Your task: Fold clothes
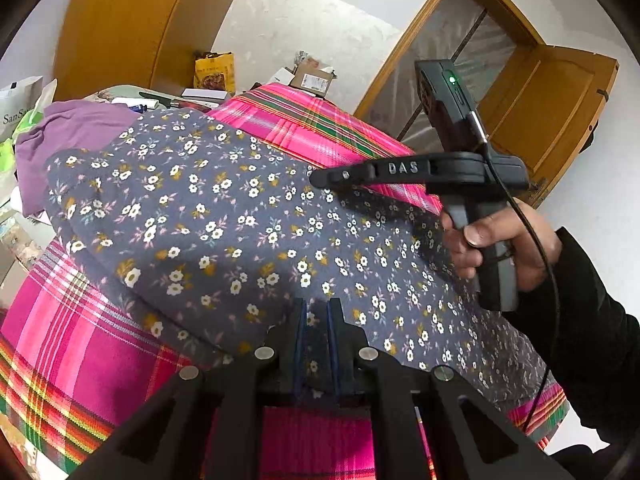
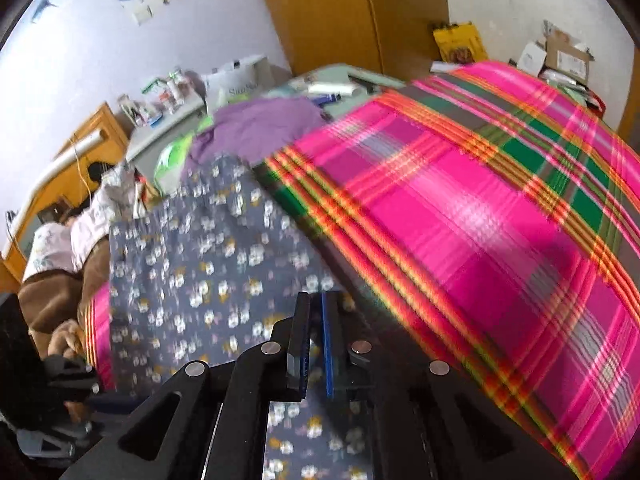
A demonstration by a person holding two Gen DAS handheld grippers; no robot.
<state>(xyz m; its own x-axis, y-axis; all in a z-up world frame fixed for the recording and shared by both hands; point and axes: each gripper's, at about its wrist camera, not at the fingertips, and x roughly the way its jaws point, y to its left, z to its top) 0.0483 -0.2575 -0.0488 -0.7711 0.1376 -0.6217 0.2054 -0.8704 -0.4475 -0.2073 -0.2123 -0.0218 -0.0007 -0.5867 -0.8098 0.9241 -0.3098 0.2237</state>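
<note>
The left gripper (image 1: pixel 317 312) pinches the flowery cloth (image 1: pixel 224 220) on the pink checked blanket (image 1: pixel 72 344), the right gripper (image 2: pixel 316 312) is squeezed closed holding nothing I can see, and a purple shirt (image 1: pixel 68 128) lies behind.

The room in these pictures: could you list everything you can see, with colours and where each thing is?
Floral garment: one, grey-blue with white flowers, spread on the plaid blanket.
Plaid blanket: one, pink with green and orange stripes, covering the bed.
Purple garment: one, crumpled past the floral garment's far end.
Yellow bag: one, against the far wall.
Cardboard box: one, brown, beside the bag.
Wooden doors: orange-brown, at the walls.
Left gripper: black, shut on floral fabric.
Right gripper: black, shut, over the garment.
Hand: one, dark sleeve, holding the right gripper.
</note>
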